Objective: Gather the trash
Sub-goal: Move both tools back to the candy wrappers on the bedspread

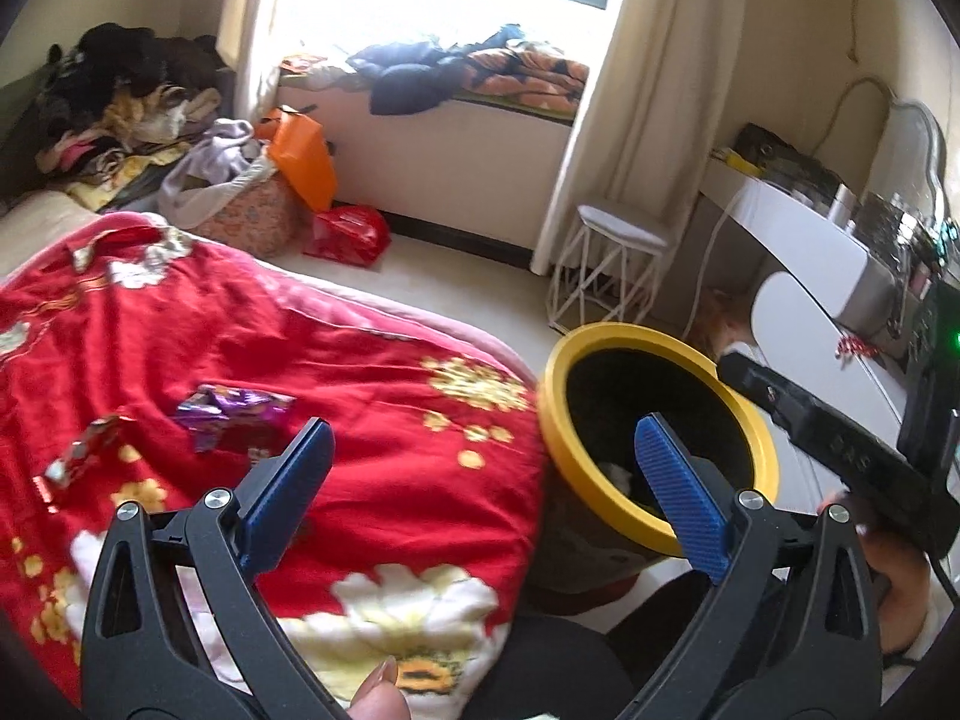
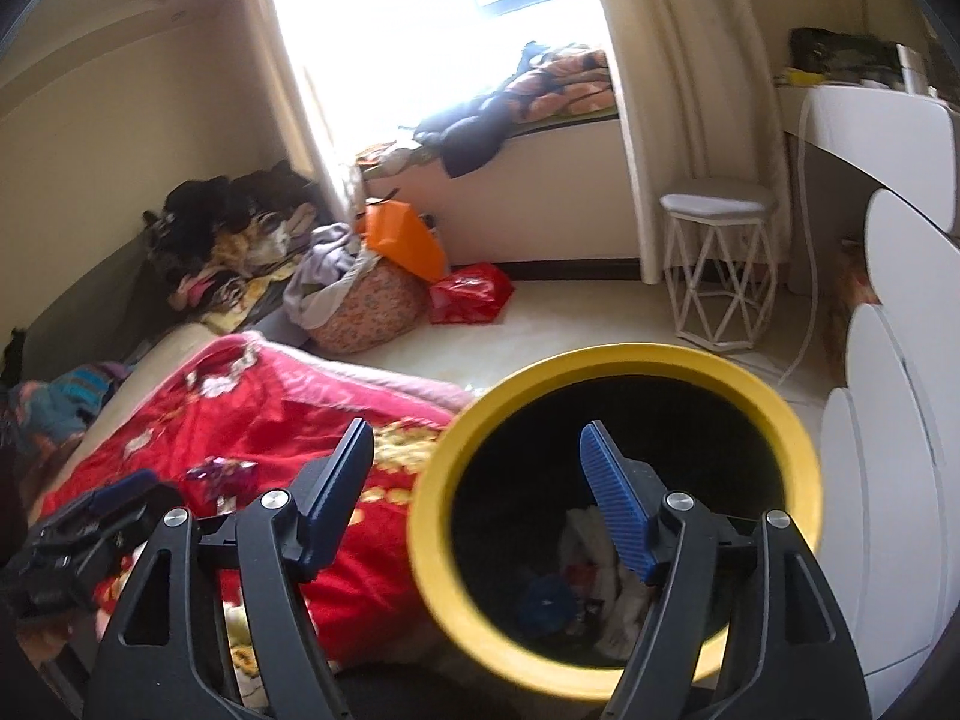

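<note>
A yellow-rimmed black bin stands on the floor against the bed's corner. Crumpled white paper and a blue scrap lie in its bottom. My right gripper hangs open and empty over the bin's left rim. On the red flowered blanket lie a purple wrapper and a silver-red wrapper. My left gripper is open wide with nothing in it, between the blanket's edge and the bin, and the wrappers are to its left.
A white wire-leg stool and a white dresser stand past the bin on the right. A red bag, an orange bag and piles of clothes crowd the far left by the window bench.
</note>
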A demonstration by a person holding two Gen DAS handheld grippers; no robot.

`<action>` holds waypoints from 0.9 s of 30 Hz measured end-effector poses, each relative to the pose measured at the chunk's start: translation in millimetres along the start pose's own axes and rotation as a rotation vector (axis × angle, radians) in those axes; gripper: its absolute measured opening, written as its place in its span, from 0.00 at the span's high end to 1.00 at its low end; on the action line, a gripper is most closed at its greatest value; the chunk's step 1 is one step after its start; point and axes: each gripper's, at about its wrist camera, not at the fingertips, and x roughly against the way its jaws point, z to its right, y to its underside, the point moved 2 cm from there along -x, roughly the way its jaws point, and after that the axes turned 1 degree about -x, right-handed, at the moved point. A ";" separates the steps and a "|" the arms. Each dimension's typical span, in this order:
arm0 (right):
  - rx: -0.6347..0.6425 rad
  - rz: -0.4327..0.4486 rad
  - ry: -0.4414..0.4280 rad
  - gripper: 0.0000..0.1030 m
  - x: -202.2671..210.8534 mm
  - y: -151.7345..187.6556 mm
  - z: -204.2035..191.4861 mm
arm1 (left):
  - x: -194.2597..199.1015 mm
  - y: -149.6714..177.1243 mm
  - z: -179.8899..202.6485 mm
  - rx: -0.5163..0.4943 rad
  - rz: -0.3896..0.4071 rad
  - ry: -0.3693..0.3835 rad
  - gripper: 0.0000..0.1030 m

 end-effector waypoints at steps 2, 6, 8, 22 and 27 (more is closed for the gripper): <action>0.023 -0.008 -0.020 0.32 -2.0 2.0 -12.3 | 5.2 -2.1 -9.5 0.017 0.014 -0.018 0.10; 0.060 -0.027 -0.049 0.31 -5.3 6.7 -33.5 | 15.7 -4.5 -30.8 0.038 0.045 -0.065 0.10; 0.078 -0.040 -0.063 0.31 -7.8 8.8 -43.7 | 18.5 -5.1 -40.5 0.054 0.050 -0.078 0.10; 0.194 -0.136 -0.179 0.29 -25.3 31.2 -111.3 | 32.8 -3.7 -109.7 0.207 0.064 -0.147 0.10; 0.208 -0.184 -0.214 0.29 -37.9 40.1 -127.7 | 34.4 0.0 -135.6 0.263 0.049 -0.181 0.10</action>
